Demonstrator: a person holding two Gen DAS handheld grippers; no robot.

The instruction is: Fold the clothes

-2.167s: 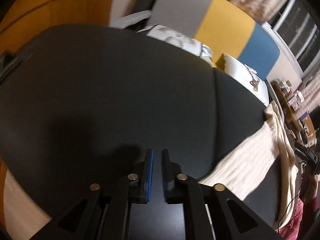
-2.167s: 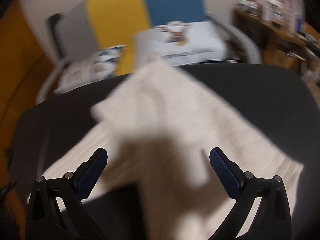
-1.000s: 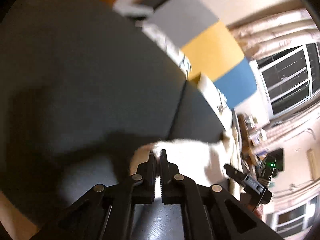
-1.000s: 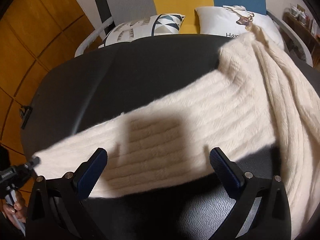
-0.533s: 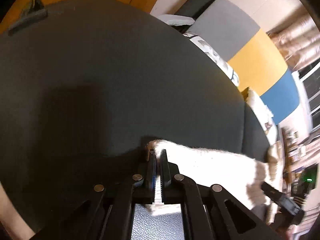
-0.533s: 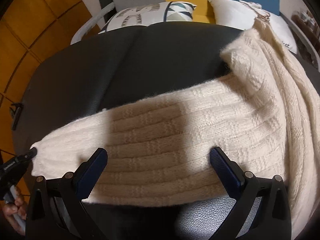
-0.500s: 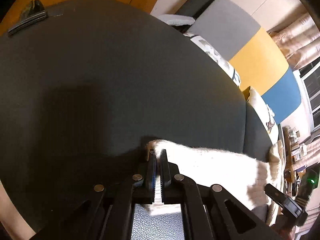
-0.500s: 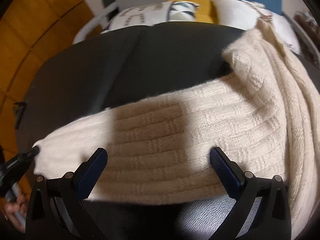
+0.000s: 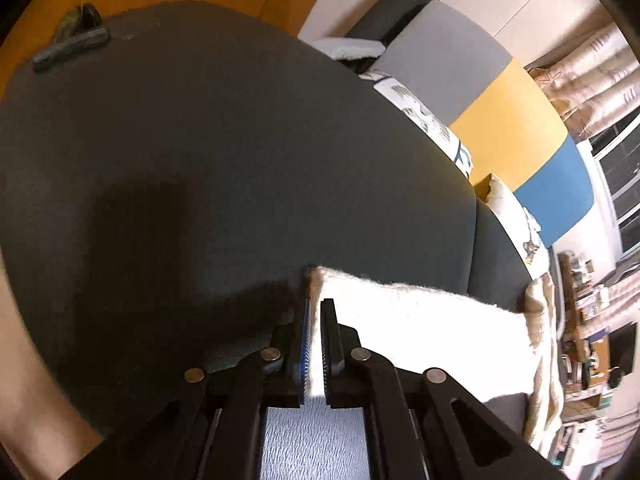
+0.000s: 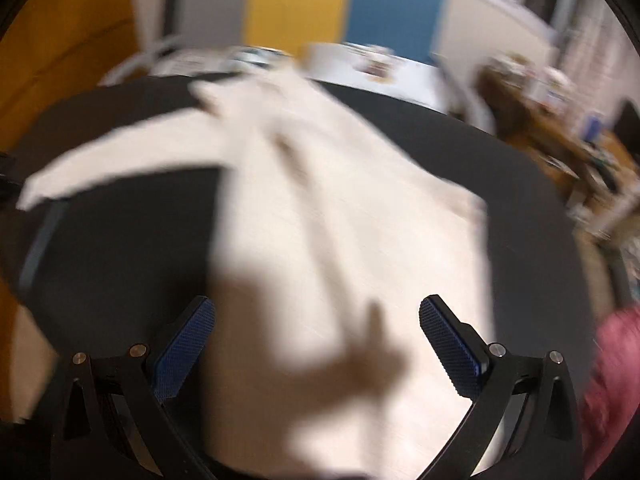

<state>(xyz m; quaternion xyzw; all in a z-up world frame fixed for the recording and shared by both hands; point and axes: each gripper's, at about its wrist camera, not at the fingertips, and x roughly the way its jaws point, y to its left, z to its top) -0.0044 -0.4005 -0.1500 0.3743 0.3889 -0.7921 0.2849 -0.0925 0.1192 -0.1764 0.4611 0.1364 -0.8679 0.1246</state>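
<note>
A cream knitted sweater (image 10: 352, 240) lies spread on a dark round table (image 10: 520, 184). One sleeve (image 9: 420, 328) stretches out across the table in the left wrist view, and my left gripper (image 9: 315, 304) is shut on the end of that sleeve, cloth showing between its blue pads. In the right wrist view, which is blurred by motion, my right gripper (image 10: 316, 312) hangs open above the sweater's body, with nothing between its fingers. The stretched sleeve (image 10: 120, 160) runs off to the left there.
A sofa with grey, yellow and blue back panels (image 9: 508, 120) and printed cushions (image 9: 440, 132) stands behind the table. A dark clamp-like object (image 9: 72, 44) lies at the table's far left edge. Cluttered shelves (image 9: 592, 320) fill the right side. Pink-red cloth (image 10: 612, 380) shows at the right.
My right gripper has swung quickly to the right, from over the sleeve to over the sweater's body. The left gripper has shifted a little, still shut on the sleeve end.
</note>
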